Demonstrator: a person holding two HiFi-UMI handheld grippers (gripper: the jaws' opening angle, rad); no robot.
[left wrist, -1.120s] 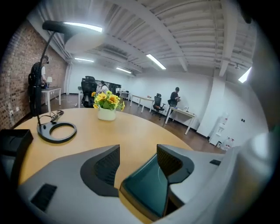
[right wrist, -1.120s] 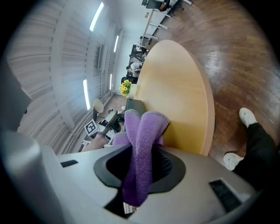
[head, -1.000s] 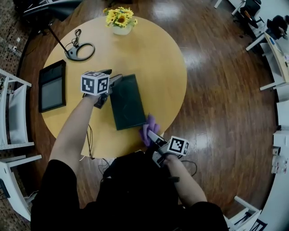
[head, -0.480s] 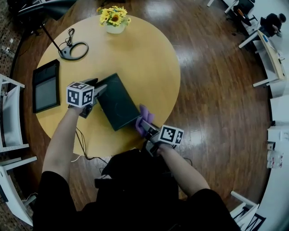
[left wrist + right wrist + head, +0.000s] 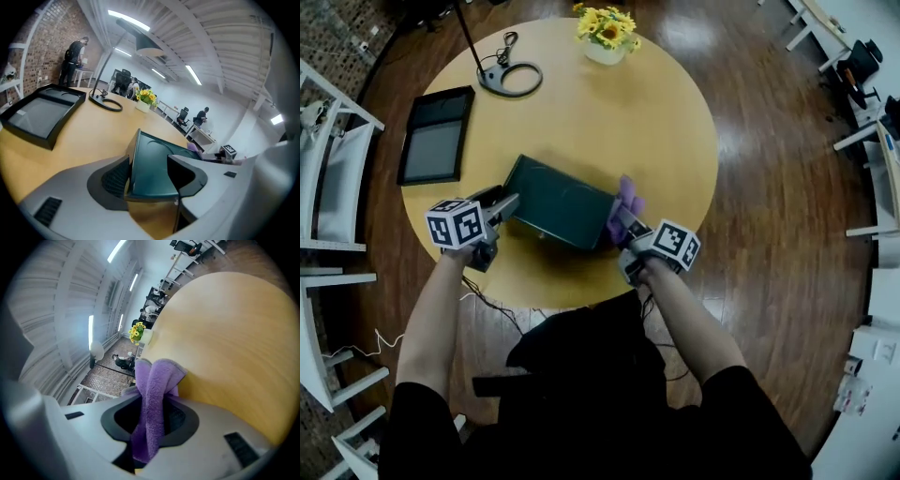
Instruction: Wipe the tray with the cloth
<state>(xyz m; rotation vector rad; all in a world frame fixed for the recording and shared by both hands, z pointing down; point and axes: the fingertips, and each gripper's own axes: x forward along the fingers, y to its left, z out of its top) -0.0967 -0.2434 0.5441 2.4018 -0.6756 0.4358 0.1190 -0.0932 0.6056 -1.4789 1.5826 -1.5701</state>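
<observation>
Head view: one round yellow wooden table [image 5: 675, 122] on dark glossy plank floor [image 5: 778, 187]; white chairs [image 5: 333, 202] along left edge, at least two; white desks at far right; on table: one dark green tray [image 5: 561, 202] near the front edge, lying slantwise; one black tray [image 5: 437, 148] well apart at left; one lamp base ring [image 5: 512, 78]; one pot of yellow flowers [image 5: 607, 33] at the far edge; left gripper [image 5: 508, 204] on green tray's left end; right gripper [image 5: 623, 223] at tray's right end with one purple cloth [image 5: 627, 199]; cloth touching tray or just beside it, cannot tell.

Left gripper view: jaws clamped on the short end of the green tray, which runs away between them; bare wood shows under its near edge; whether the far end rests on the table, cannot tell; black tray at left, lamp and flowers behind; open office room, brick wall at left, strip lights on a white ceiling; one person standing [image 5: 74, 56] far left, at least one seated far back.

Right gripper view: jaws narrow, pinching the cloth, folded and sticking out past the fingertips; table top fills the right side; flowers small in the distance; ceiling lights at left.
</observation>
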